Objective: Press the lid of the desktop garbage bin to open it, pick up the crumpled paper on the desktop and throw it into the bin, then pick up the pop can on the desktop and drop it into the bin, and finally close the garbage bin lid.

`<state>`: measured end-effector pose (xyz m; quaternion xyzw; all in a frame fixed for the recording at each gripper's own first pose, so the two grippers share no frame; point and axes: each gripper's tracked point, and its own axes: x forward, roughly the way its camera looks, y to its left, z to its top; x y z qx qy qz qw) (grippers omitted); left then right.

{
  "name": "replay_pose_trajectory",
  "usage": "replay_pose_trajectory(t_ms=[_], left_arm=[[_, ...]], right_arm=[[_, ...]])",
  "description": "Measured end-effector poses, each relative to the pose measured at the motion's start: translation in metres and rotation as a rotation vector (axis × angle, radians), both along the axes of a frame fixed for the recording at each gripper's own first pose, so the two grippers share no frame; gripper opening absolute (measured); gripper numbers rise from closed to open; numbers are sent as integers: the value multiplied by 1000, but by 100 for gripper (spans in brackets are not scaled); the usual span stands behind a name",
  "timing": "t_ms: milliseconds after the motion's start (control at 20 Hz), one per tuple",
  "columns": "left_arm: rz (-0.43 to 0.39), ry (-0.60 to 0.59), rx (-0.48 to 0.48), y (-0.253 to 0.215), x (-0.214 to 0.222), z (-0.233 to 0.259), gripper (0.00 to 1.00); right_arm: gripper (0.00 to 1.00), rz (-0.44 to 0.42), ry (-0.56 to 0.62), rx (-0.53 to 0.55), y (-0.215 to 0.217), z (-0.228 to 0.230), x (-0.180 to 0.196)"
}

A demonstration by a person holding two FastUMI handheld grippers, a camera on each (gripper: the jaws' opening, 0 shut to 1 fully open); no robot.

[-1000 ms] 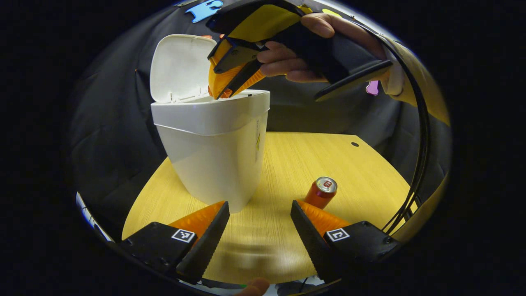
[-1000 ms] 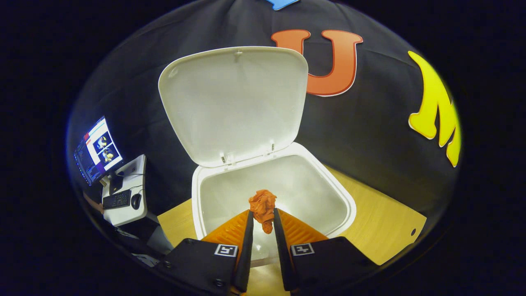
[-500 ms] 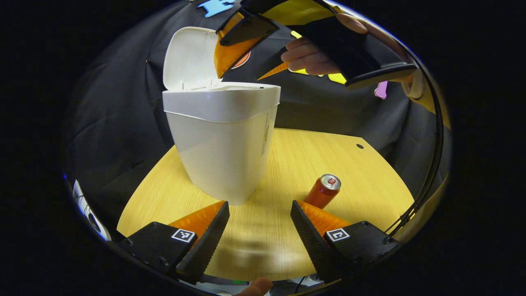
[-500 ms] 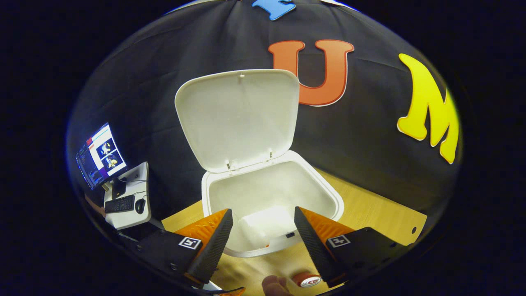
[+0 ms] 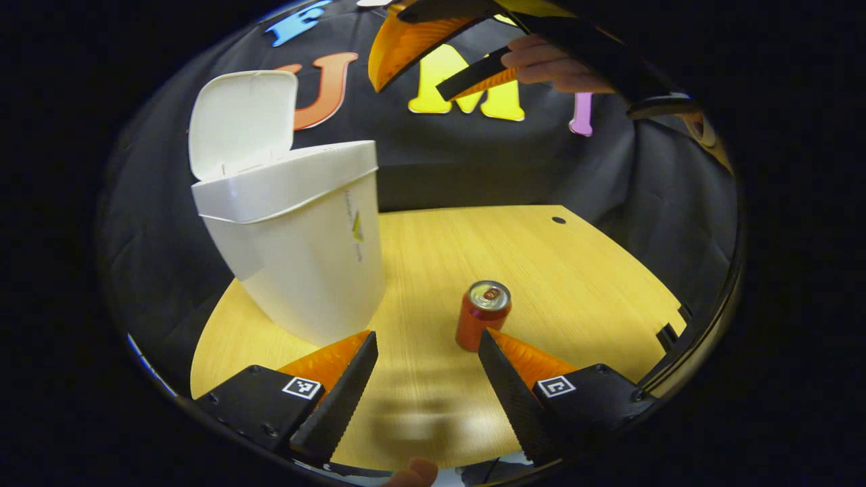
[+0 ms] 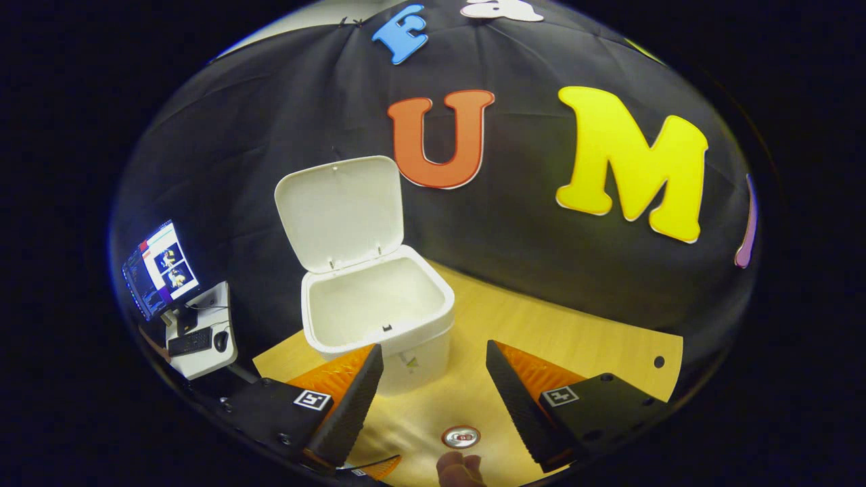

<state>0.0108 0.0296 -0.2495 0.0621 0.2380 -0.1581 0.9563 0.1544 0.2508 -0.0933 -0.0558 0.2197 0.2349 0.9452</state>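
Beside the lid-up bin [image 5: 304,237], the pop can [image 5: 482,314] stands upright before the released left tongs [image 5: 426,365], ready for grasping; right tongs [image 6: 433,379] also released.

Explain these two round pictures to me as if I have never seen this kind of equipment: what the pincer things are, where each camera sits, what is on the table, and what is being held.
There is no robot here. A person holds a two-finger tool in each hand, and a camera rides on each tool, looking forward along its fingers.

In the left gripper view, the left gripper sits at the bottom, its jaws spread with nothing between them. Ahead on the wooden table stand a white bin, its lid flipped up, and a red pop can, upright. Up at the top is the other tool, carried by the person's hand.

The right gripper view looks down from higher up. The right gripper is also spread and holds nothing. It looks into the open bin, with the can's top just below.

Nothing is being held right now.
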Motion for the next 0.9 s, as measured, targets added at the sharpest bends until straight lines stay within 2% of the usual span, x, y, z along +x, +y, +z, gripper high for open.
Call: replay_pose_trajectory(t_ms=[150,400,450,500,650,700,900], left_arm=[[-48,11,-7,-33,-3,-17,100],[-58,42,-15,-67,13,-46,100],[-51,41,-18,-70,18,-50,100],[-39,41,-26,-71,24,-54,100],[-8,58,-46,-74,45,-71,100],[4,68,-53,-73,49,-74,100],[5,80,-72,-80,70,-89,100]], right_arm=[[96,-58,17,-38,-53,-22,-8],[96,-161,76,-70,-120,-49,-18],[93,-177,82,-79,-131,-53,-20],[96,-187,90,-89,-140,-57,-21],[93,-217,117,-104,-160,-66,-23],[97,-227,122,-112,-167,-69,-23],[97,-249,141,-132,-180,-80,-24]])
